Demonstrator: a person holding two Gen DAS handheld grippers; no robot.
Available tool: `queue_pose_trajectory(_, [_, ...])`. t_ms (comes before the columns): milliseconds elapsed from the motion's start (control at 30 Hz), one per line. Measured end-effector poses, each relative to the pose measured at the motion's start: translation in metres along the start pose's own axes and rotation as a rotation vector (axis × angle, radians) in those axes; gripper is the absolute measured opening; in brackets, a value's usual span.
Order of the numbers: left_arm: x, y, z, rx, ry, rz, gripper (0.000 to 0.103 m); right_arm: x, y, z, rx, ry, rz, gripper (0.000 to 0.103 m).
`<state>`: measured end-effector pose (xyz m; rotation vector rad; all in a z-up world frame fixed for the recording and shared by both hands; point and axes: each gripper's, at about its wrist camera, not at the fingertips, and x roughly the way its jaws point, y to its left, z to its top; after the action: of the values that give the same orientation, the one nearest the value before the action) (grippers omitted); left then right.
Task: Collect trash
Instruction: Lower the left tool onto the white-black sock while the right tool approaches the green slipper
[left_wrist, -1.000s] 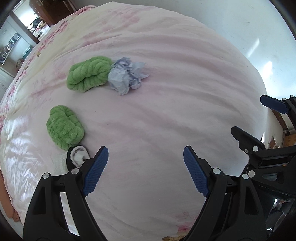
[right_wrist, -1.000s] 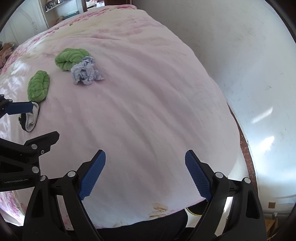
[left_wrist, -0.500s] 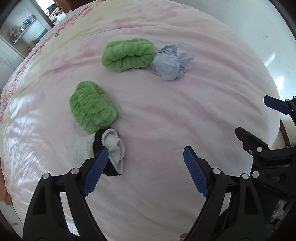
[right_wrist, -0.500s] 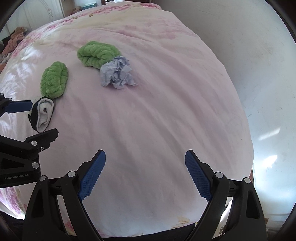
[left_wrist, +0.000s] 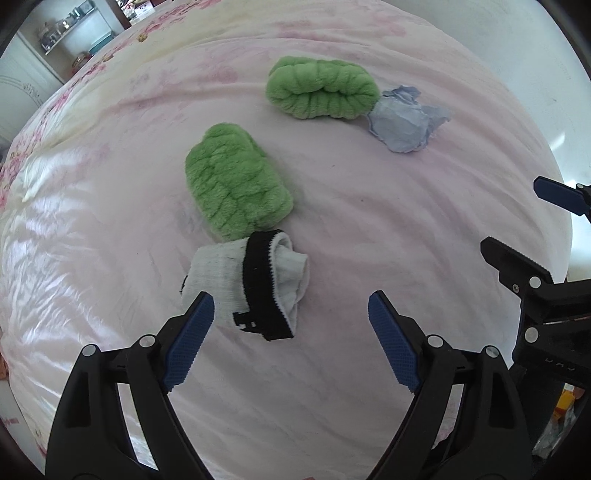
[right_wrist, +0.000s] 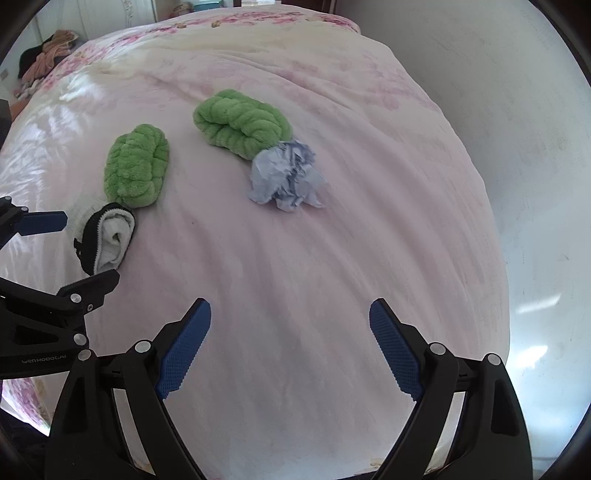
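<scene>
A crumpled ball of blue-grey paper (left_wrist: 404, 123) (right_wrist: 286, 177) lies on the pink bedspread (left_wrist: 406, 240), touching one end of a rolled green fuzzy cloth (left_wrist: 321, 92). My left gripper (left_wrist: 290, 314) hovers over a rolled white sock with a black band (left_wrist: 255, 284). Its jaws are opening, and the sock shows between the fingers, near the left pad, with no pad pressing on it. Well short of the paper, my right gripper (right_wrist: 291, 317) stands open over bare bedspread, nothing between its fingers.
A second green fuzzy cloth (left_wrist: 236, 192) lies just beyond the sock. The bed drops off at the right to a pale floor (right_wrist: 535, 221). Clothes (right_wrist: 48, 55) are heaped at the bed's far left corner, with furniture behind.
Both grippers have travelled across the bed toward the objects. The sock has come from the left edge to between the left fingers, and the paper sits nearer the middle of the right view.
</scene>
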<state>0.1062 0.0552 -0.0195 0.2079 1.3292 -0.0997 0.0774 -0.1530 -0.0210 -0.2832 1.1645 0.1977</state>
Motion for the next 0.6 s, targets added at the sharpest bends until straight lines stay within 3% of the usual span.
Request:
queue_pose_trajectory(100, [0.002, 0.011, -0.003, -0.028, -0.005, -0.006, 0.085, 0.000, 0.007, 0.008, -0.019, -0.005, -0.003, 0.084])
queue_pose_trajectory(200, [0.008, 0.024, -0.006, -0.073, -0.019, 0.006, 0.094, 0.001, 0.011, 0.015, -0.032, -0.008, -0.002, 0.084])
queue_pose_trajectory(600, [0.061, 0.052, 0.001, -0.192, 0.046, -0.028, 0.094, 0.007, 0.030, 0.045, -0.093, -0.026, 0.001, 0.084])
